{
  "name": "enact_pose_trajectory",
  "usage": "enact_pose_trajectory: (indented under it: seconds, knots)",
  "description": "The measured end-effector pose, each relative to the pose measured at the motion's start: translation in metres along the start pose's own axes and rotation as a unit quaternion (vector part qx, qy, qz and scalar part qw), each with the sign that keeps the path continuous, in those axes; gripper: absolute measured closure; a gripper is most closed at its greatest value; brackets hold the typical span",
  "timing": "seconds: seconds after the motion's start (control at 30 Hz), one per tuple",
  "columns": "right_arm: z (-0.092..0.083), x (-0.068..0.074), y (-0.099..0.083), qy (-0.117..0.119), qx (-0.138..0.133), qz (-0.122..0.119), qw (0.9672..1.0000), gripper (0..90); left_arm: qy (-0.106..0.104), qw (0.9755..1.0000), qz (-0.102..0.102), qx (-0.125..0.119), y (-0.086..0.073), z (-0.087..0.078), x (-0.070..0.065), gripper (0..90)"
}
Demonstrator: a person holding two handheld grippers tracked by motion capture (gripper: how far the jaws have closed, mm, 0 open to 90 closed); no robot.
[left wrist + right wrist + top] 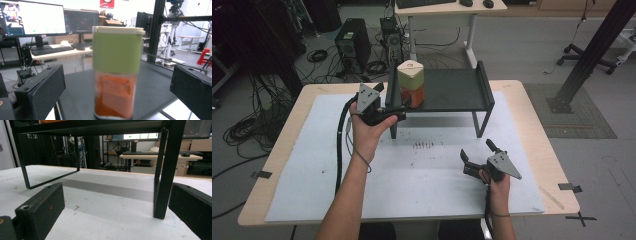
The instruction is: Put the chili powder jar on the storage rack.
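Apparently the left gripper (398, 106) is lining up on the spice jar (411, 82), which stands upright at the left end of the black shelf (452, 90). Its jaws gape wide, seemingly untouching; next they must advance and close. The right gripper (475, 154) rests released over the worktop (312, 150).

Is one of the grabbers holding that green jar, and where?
No. The left gripper is open around the jar, not touching it. The right gripper is open and empty.
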State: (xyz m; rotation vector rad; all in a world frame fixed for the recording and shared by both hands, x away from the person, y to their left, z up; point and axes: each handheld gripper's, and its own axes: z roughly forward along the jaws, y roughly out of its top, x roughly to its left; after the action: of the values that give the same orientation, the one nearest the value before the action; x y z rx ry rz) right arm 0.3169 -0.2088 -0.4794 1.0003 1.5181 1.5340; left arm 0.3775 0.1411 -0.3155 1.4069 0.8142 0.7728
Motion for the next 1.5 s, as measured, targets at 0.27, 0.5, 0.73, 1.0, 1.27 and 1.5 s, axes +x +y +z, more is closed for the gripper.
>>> enact_pose_trajectory:
  seconds: [0.27,0.5,0.73,1.0,1.27,1.5]
  knots:
    - [0.0,0.0,0.0,-0.001,0.002,0.0,1.0,0.2,0.004,1.0,0.008,0.001,-0.01,-0.034,0.002,0.3]
    - [0.001,0.0,0.0,-0.002,0.003,-0.001,1.0,0.2,0.003,0.9999,0.007,-0.006,-0.031,-0.062,0.005,0.3]
    - [0.001,0.0,0.0,-0.003,0.005,-0.002,1.0,0.2,0.009,0.9999,0.004,-0.009,-0.053,-0.077,0.009,0.3]
    - [0.001,0.001,0.0,-0.003,0.005,-0.003,1.0,0.2,0.021,0.9998,-0.002,-0.006,-0.081,-0.089,0.013,0.4]
    - [0.001,0.001,0.0,-0.005,0.005,-0.003,1.0,0.2,0.033,0.9994,-0.005,0.002,-0.115,-0.1,0.016,0.4]
    - [0.001,0.001,0.0,-0.007,0.005,-0.004,1.0,0.3,0.036,0.9992,-0.015,0.011,-0.137,-0.104,0.015,0.4]
